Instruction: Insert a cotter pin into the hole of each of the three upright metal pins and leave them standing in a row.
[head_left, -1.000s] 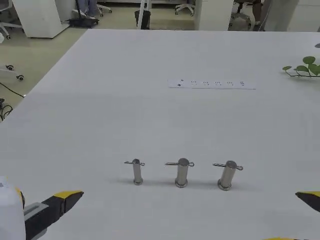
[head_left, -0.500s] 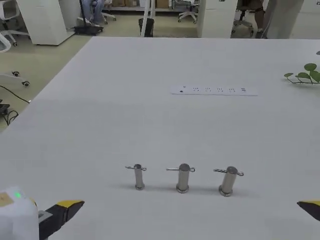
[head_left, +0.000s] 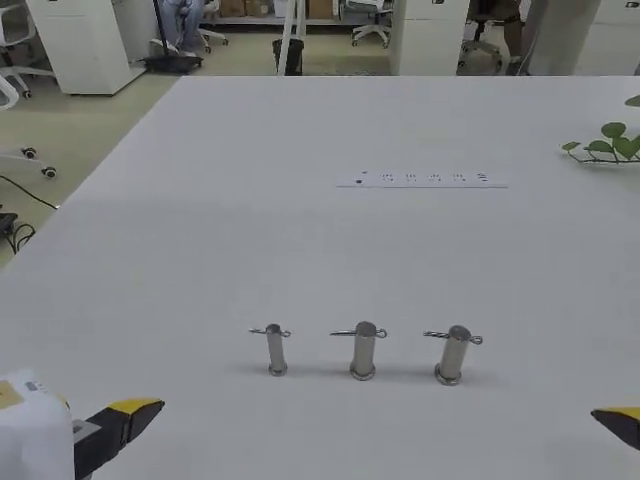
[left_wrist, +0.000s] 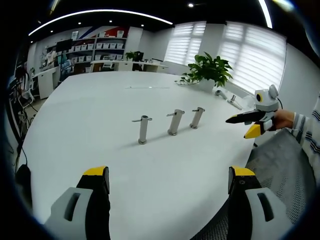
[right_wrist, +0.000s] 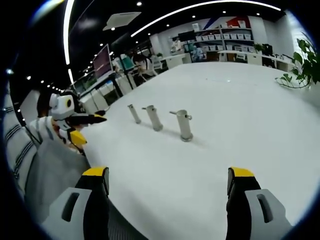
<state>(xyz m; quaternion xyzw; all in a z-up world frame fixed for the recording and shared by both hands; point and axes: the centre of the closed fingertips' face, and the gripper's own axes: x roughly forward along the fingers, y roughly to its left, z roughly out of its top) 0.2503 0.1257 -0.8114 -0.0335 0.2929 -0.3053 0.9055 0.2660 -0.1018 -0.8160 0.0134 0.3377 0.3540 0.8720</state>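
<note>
Your white table (head_left: 200, 230) carries three upright metal pins (head_left: 363, 350) in a row, a socket strip (head_left: 422, 180) beyond them, and a leafy plant (head_left: 605, 143) at the right edge.

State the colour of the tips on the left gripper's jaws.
Yellow. The left gripper has yellow fingertips, seen most clearly in the left gripper view.

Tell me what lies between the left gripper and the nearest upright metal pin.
Nothing. In the left gripper view, bare white tabletop runs from the yellow-tipped left gripper to the nearest upright steel pin, cotter pin already through it.
</note>
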